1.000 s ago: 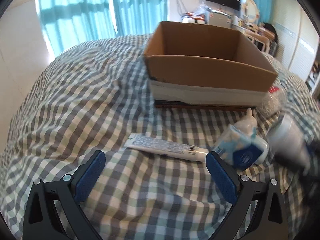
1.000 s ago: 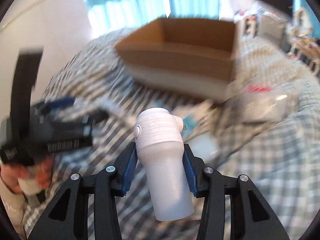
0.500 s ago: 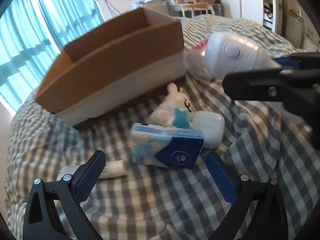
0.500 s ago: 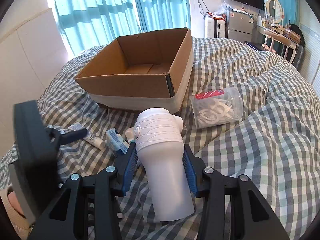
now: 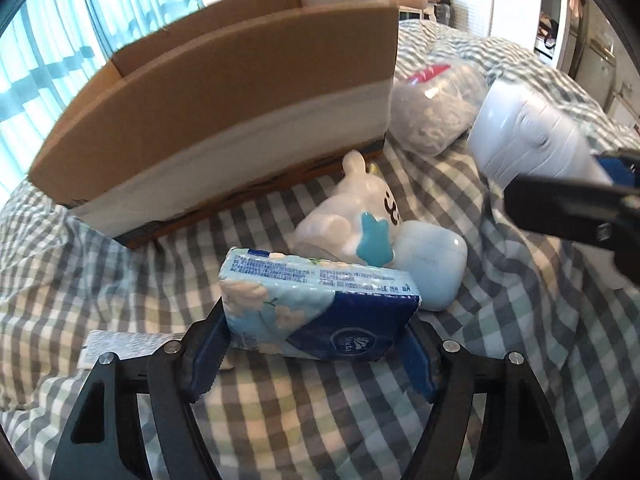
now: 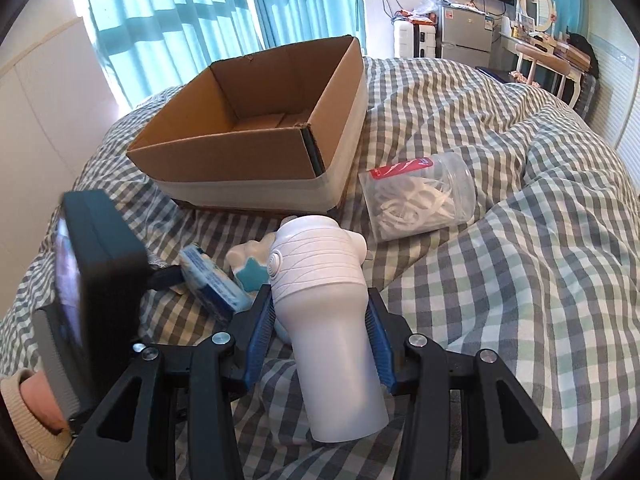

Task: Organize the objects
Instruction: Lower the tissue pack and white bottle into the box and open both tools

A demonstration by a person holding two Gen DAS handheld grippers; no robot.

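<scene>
In the left wrist view the tissue pack (image 5: 320,312) covers the left gripper's (image 5: 316,354) fingertips and most of the white tube (image 5: 120,346) behind it. The small print on the pack is too fine to read. The right gripper (image 5: 568,208) is smeared by blur and cut off at the right edge, and so is the white bottle (image 5: 528,136) it carries.

In the right wrist view that bottle (image 6: 328,300) hides most of the rabbit figure (image 6: 250,266) — only its blue star and a bit of white show.
</scene>
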